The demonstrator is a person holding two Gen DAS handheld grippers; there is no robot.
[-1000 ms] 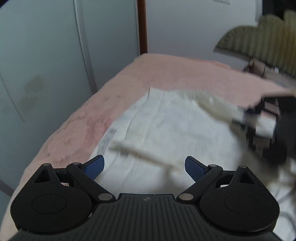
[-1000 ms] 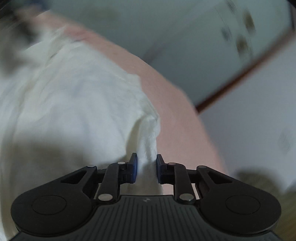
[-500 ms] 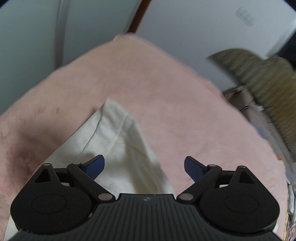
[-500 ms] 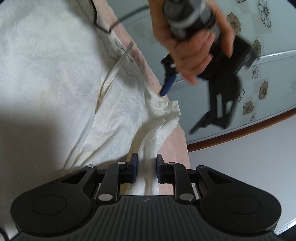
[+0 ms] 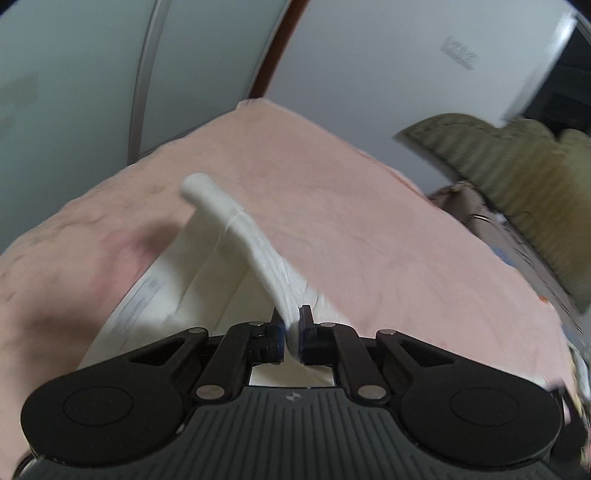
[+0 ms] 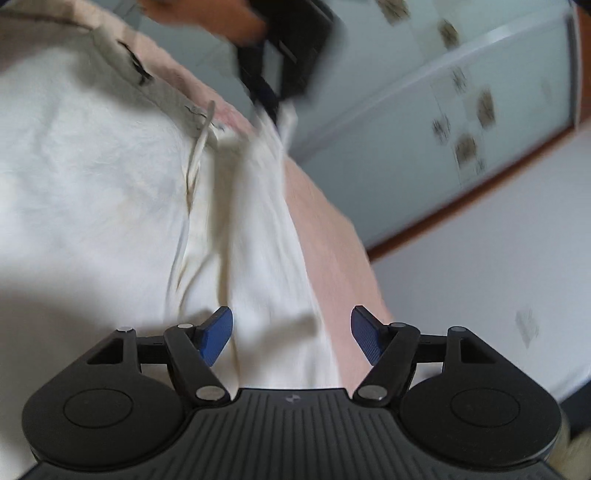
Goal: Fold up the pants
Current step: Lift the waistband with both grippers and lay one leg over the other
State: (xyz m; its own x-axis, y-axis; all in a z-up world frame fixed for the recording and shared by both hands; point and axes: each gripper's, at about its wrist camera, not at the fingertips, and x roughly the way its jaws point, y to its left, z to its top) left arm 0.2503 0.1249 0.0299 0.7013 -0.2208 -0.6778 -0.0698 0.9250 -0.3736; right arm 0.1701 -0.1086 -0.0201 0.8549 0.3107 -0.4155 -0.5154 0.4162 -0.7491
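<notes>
Pants (image 5: 236, 258), cream and crinkled, are lying on the pink bed (image 5: 369, 221), with bare blanket stretching beyond their edge. Your left tool (image 5: 291, 334) is pinching a raised fold; your right tool (image 6: 291, 336) has just been opening, its pads clear of the cloth.

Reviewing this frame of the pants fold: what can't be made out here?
- Left wrist view: the rest of the pants beyond the pinched edge, cut off behind the left gripper.
- Right wrist view: the hand at the top edge, motion-blurred and cropped.
- Right wrist view: the near end of the pants below the right gripper, hidden by its body.
</notes>
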